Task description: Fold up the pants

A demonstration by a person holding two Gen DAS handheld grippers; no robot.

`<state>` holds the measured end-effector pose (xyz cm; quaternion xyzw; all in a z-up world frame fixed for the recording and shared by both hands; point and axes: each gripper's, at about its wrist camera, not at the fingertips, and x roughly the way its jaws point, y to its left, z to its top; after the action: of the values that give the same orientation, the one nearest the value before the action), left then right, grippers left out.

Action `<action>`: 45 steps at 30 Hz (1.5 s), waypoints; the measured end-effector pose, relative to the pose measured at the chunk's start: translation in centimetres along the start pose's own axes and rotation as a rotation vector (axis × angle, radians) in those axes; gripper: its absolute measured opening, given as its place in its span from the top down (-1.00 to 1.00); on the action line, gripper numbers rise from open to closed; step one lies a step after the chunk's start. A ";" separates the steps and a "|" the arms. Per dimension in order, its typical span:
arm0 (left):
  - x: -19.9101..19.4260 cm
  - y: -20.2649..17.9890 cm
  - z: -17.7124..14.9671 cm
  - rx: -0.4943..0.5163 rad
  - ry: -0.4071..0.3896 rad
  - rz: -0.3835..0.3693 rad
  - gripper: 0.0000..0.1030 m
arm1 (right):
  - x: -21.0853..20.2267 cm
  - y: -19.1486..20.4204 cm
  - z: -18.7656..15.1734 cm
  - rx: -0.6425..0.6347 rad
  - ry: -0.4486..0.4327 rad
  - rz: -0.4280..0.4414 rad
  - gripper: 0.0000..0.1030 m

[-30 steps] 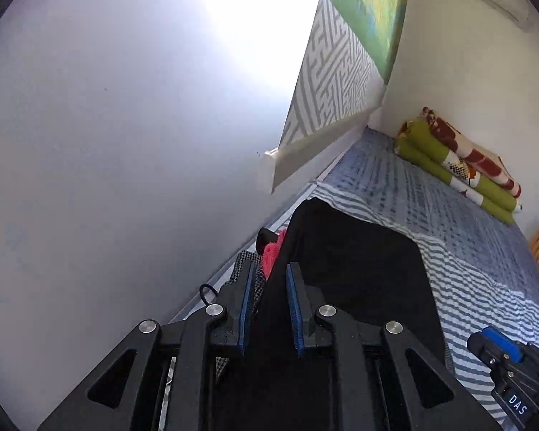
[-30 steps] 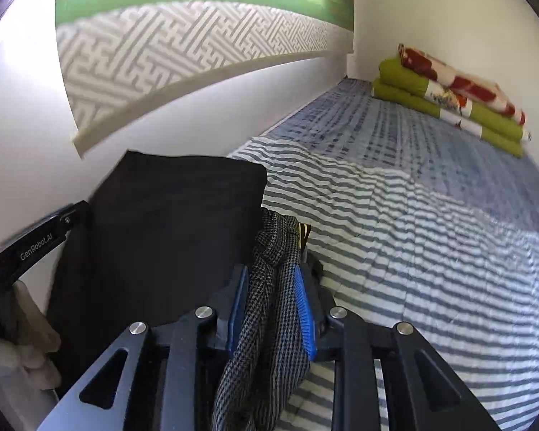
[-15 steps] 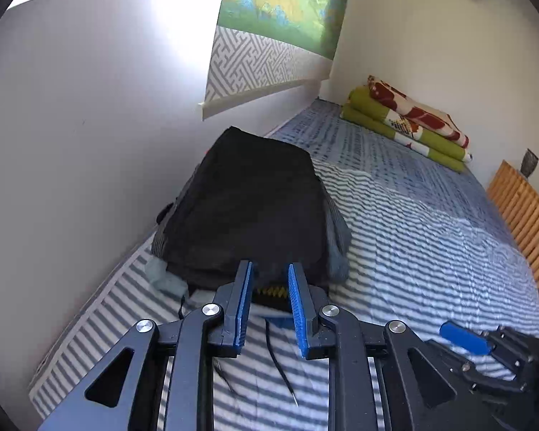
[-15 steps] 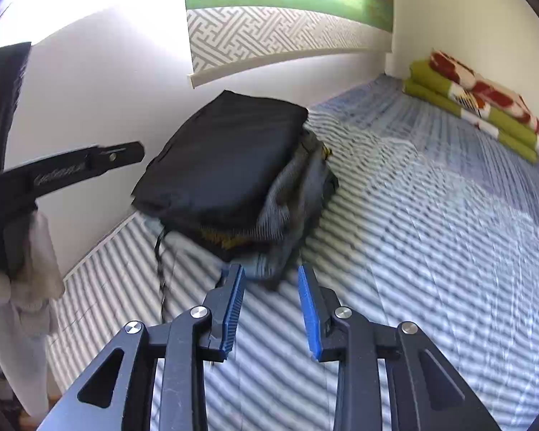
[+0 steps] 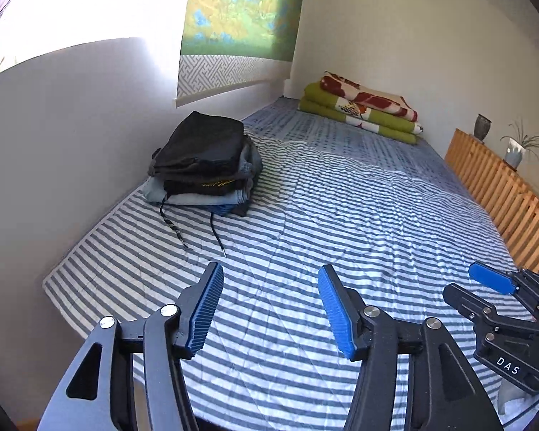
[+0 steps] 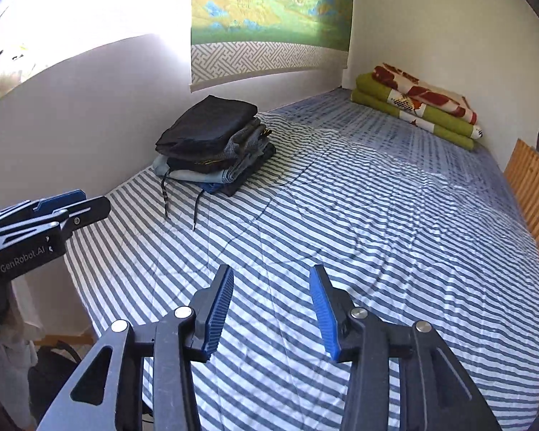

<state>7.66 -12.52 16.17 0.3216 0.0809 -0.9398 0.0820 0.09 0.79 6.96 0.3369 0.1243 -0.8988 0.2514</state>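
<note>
The pants [image 5: 203, 143] lay folded atop a pile [image 5: 204, 179] by the wall, far left on the bed [image 5: 341, 215]. My left hand-held gripper [image 5: 269, 309] had just been opening, jaws apart and empty. My right hand-held gripper [image 6: 271, 309] likewise stood open over the stripes, holding nothing.

A bedroom with a big striped bed

A bed sheet [image 5: 341, 215] with grey and white stripes covers most of both views, and it turns to a blue check far back. In the upper right, a folded blanket [image 5: 363, 111] in green, red and cream lies by the white wall [image 5: 413, 54]. A bright wall hanging [image 5: 240, 18] with green, yellow and blue colours hangs at the top middle, with a grey maze border at its bottom. Strong light shines at the upper left. On the right side runs a wooden rail [image 5: 492, 179]. Above it stand a dark vase [image 5: 482, 127] and a small plant in a pale pot [image 5: 517, 147].
</note>
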 end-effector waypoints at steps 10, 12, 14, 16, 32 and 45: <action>-10.7 -3.4 -5.7 0.076 -0.078 0.024 -0.76 | -9.3 -2.0 -8.5 0.154 -0.045 -0.101 -0.13; -12.3 -3.9 -6.8 0.071 -0.090 0.000 -0.87 | -10.4 -2.1 -9.6 0.177 -0.046 -0.103 -0.17; -13.9 -4.4 -7.9 0.058 -0.099 -0.018 -0.90 | -11.6 -2.0 -10.4 0.186 -0.058 -0.131 -0.19; -14.5 -5.0 -8.5 0.071 -0.093 -0.040 -0.93 | -12.7 -1.8 -11.1 0.187 -0.071 -0.161 -0.21; -11.8 -5.9 -9.2 0.103 0.011 -0.009 -0.94 | -13.0 -5.0 -13.4 0.276 -0.052 -0.205 -0.27; -10.2 -3.1 -8.6 0.018 0.005 0.074 -0.94 | -11.6 -5.3 -13.2 0.253 -0.040 -0.174 -0.27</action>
<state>20.06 -6.65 16.12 0.3277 0.0606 -0.9360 0.1133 11.93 14.73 5.16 0.3358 0.0338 -0.9322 0.1304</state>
